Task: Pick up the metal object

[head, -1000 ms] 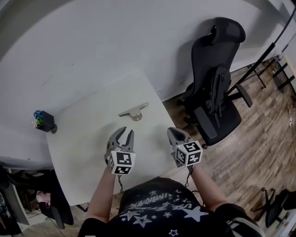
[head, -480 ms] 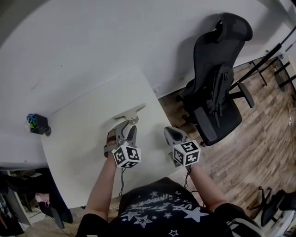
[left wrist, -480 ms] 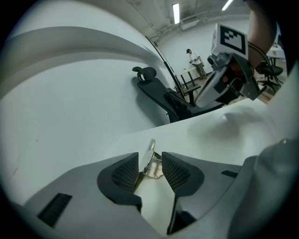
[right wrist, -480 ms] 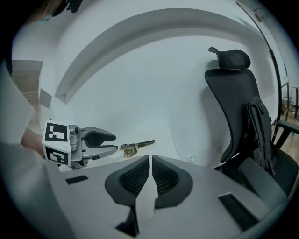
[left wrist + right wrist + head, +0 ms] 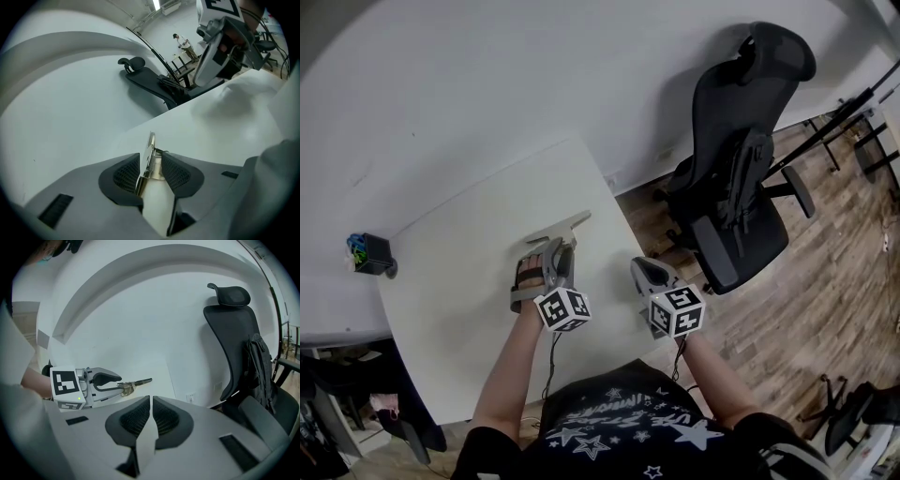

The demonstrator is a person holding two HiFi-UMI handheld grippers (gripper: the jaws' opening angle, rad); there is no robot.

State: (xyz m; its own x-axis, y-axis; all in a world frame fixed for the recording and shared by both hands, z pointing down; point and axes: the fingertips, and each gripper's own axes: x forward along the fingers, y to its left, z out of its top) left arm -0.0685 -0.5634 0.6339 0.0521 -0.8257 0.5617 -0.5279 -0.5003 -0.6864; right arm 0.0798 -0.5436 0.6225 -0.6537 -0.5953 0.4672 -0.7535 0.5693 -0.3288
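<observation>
Thin silver metal bracket (image 5: 149,149) is straddled mid-frame by the left gripper (image 5: 151,164), jaws just spread (right gripper (image 5: 151,401) clenched, empty); centring is advised before squeezing.

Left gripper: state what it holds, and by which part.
Nothing yet. The left gripper has just been opening its jaws, and they stand apart around one end of the metal object, with a gap beside it.

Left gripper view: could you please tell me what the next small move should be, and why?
Probably close the left gripper on the thin silver metal object. Its jaws have just been opening and now stand apart with the object's near end between them, a gap showing on one side, while it lies on the white table.
</observation>
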